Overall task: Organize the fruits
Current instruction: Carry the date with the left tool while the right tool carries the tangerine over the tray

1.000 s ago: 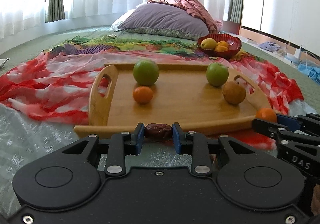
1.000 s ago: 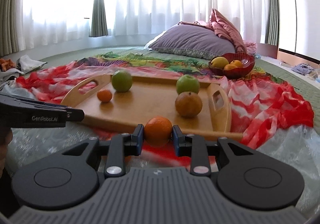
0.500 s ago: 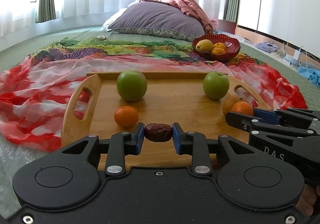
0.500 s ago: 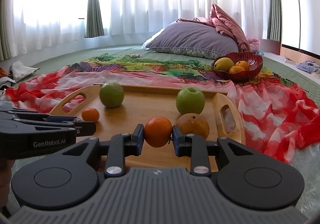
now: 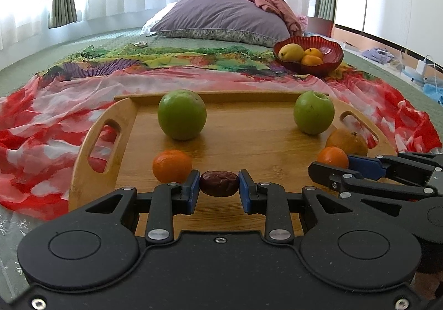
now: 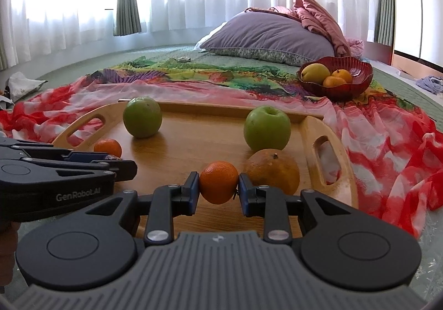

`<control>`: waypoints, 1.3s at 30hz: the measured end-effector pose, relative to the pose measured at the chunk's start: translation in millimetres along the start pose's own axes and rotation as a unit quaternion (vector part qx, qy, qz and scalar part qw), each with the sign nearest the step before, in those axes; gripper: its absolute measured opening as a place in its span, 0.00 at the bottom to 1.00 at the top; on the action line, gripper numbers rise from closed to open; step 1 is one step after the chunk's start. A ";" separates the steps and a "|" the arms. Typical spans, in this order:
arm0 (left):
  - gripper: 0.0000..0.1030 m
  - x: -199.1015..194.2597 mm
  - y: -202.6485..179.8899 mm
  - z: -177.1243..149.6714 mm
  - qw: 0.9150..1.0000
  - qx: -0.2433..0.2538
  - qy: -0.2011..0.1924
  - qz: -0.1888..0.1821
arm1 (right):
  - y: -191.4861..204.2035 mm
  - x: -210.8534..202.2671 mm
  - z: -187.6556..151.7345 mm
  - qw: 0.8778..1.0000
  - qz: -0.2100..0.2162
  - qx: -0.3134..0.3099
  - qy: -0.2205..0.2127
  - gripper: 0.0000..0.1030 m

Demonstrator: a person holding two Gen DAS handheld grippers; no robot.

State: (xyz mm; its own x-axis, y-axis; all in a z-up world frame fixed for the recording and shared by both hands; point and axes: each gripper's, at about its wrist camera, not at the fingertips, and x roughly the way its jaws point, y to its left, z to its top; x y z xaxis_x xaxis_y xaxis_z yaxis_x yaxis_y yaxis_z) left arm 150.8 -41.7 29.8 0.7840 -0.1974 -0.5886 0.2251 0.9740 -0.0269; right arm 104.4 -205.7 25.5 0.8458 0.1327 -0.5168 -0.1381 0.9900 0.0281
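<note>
Date [image 5: 219,183] crosswise in left tongs [image 5: 219,185]; orange [image 6: 218,182] in right tongs [image 6: 218,184].

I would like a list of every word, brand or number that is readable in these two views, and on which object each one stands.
"GenRobot.AI": on the side of the left gripper, seen in the right wrist view.
A small emblem on the ribbed grey body of the right gripper: too small to read.
Nothing readable on the wooden tray, the red bowl or the fruits.
</note>
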 end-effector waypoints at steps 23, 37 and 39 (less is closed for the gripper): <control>0.28 9.7 -1.2 -4.2 1.000 0.003 0.009 0.005 | 0.2 10.8 -2.2 1.000 0.007 0.002 0.021 0.34; 0.28 10.6 -1.3 -4.7 1.000 0.004 0.010 0.007 | 1.5 11.6 -3.5 1.000 0.006 -0.004 0.023 0.34; 0.28 10.9 -0.8 -4.7 1.000 0.005 0.009 0.007 | 1.5 11.6 -3.5 1.000 0.006 -0.004 0.023 0.34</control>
State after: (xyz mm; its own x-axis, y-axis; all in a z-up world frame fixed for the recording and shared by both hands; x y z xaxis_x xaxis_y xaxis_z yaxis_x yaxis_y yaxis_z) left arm 156.4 -44.1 19.5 0.7762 -0.1813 -0.6039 0.2192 0.9756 -0.0112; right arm 112.2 -202.9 16.5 0.8196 0.1425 -0.5549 -0.1524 0.9879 0.0286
